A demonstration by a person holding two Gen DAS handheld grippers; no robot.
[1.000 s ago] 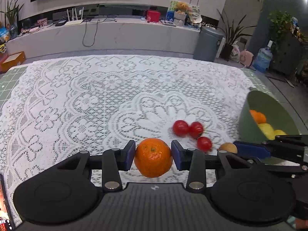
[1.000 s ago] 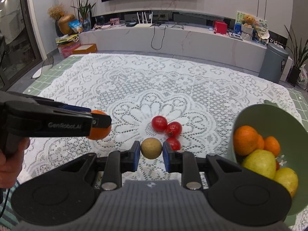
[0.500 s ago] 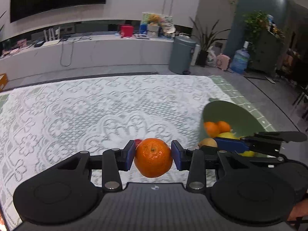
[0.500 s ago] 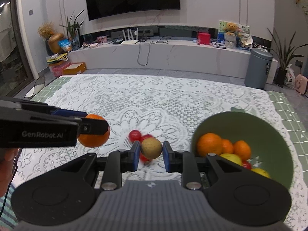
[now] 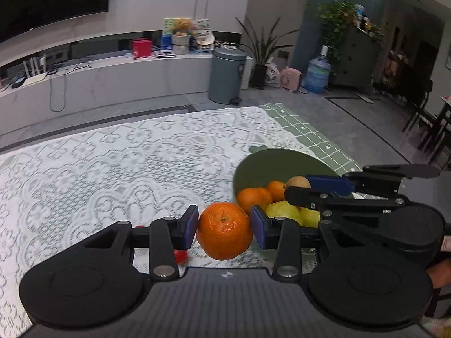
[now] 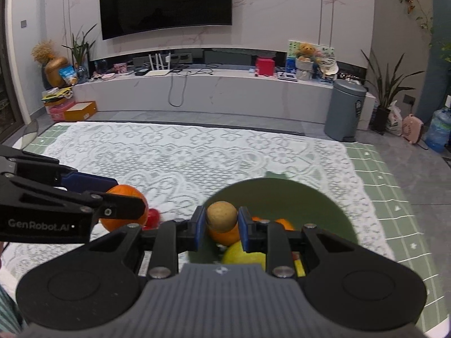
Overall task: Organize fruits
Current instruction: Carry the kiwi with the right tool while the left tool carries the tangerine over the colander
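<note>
The left gripper point(image 5: 224, 226) is clamped on an orange point(image 5: 224, 234), its blue pads point(image 5: 191, 225) pressing the fruit's two sides so it rides clear of the cloth. The grip sits across the widest part, probably so the round skin cannot roll out. Just beside it, the right gripper point(image 6: 220, 224) has its pads pinched on a small brown fruit point(image 6: 221, 216), held above the near side of the bowl point(image 6: 324, 197). That placement suggests a drop into the bowl comes next, with the orange waiting its turn at the rim.

Under the brown fruit, the green bowl already holds oranges point(image 5: 253, 198) and yellow fruit point(image 5: 283, 212), which is evidently where everything is being gathered. Red tomatoes point(image 6: 153, 217) lie on the lace cloth point(image 5: 112, 163) near the left gripper, not yet collected.

Beyond the table stand a grey bin point(image 6: 348, 109) and a dark television point(image 6: 166, 2).
</note>
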